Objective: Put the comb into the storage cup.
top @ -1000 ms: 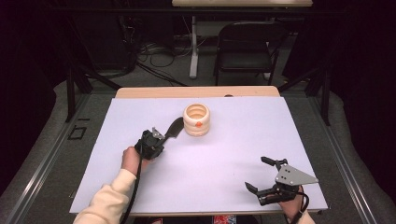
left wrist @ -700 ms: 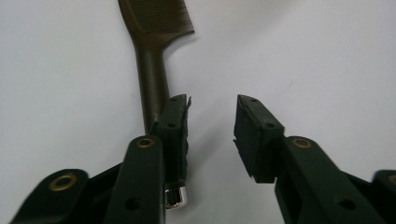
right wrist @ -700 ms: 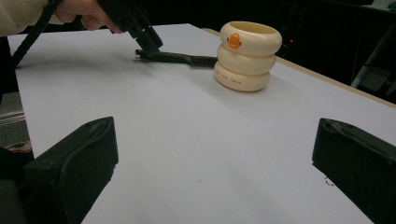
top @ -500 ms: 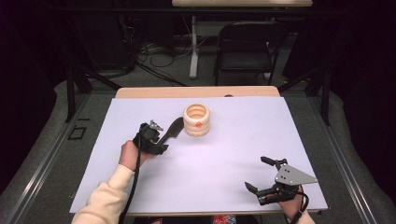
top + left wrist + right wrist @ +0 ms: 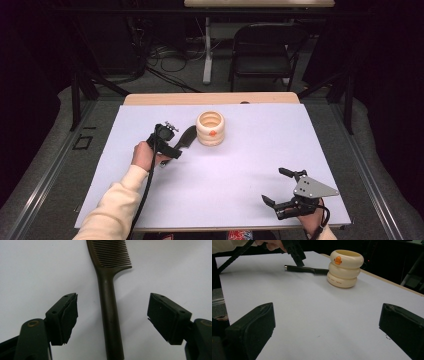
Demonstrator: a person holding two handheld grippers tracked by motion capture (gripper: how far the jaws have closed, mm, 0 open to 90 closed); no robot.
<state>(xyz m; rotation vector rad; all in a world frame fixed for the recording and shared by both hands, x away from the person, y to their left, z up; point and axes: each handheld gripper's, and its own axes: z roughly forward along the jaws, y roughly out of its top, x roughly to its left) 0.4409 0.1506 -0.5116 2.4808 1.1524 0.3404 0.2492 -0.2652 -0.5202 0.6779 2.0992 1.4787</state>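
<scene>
A dark brown comb (image 5: pixel 187 137) lies flat on the white table (image 5: pixel 250 165), its toothed end beside a cream ringed cup (image 5: pixel 211 128) with an orange duck mark. My left gripper (image 5: pixel 174 148) hovers over the comb's handle (image 5: pixel 110 315). Its jaws have just been opening; the handle runs between them and neither pad touches it. From the right gripper view the comb (image 5: pixel 304 269) rests against the cup (image 5: pixel 345 267), under the left gripper (image 5: pixel 298 258). My right gripper (image 5: pixel 274 185) stands open and empty near the front right corner.
The table's wooden back edge (image 5: pixel 210 98) runs behind the cup. Beyond it are a folding chair (image 5: pixel 265 47) and cables on the floor. White tabletop lies between the two grippers.
The left gripper opened and let go of the comb, which now lies flat by the cup. That hand drew back a little to the left and rose. The right gripper stayed still.
</scene>
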